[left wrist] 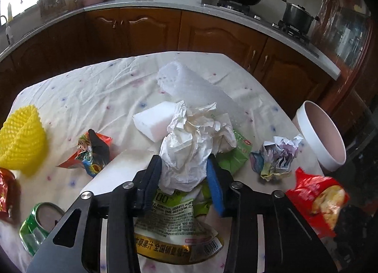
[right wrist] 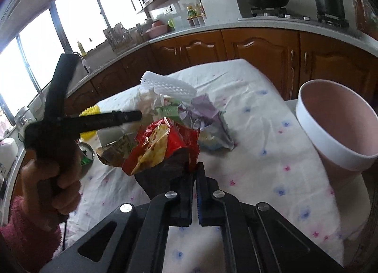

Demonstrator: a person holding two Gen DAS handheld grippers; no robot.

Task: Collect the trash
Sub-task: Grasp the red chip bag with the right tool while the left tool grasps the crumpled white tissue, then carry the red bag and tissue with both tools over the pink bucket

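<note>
In the left wrist view my left gripper (left wrist: pixel 184 170) is shut on a crumpled white paper wad (left wrist: pixel 189 140), which sits on top of the trash heap on the tablecloth (left wrist: pixel 94 93). Both pads press into the wad's lower part. In the right wrist view my right gripper (right wrist: pixel 195 169) is shut on the edge of a red snack bag (right wrist: pixel 163 145), which sticks up and left from the jaws. That same red snack bag (left wrist: pixel 316 199) shows at the lower right of the left wrist view. A pink bin with a white rim (right wrist: pixel 330 148) stands at the table's right edge, and this bin (left wrist: pixel 314 145) also appears in the left wrist view.
Around the heap lie a yellow foam net (left wrist: pixel 21 136), a colourful wrapper (left wrist: pixel 92 152), a green can (left wrist: pixel 35 223), a red can (left wrist: pixel 6 192), a green carton (left wrist: pixel 234 155), a crumpled printed paper (left wrist: pixel 276 157) and a juice pouch (left wrist: pixel 174 233). A hand (right wrist: pixel 52 178) holds the left gripper's handle. Cabinets (left wrist: pixel 212 34) stand behind.
</note>
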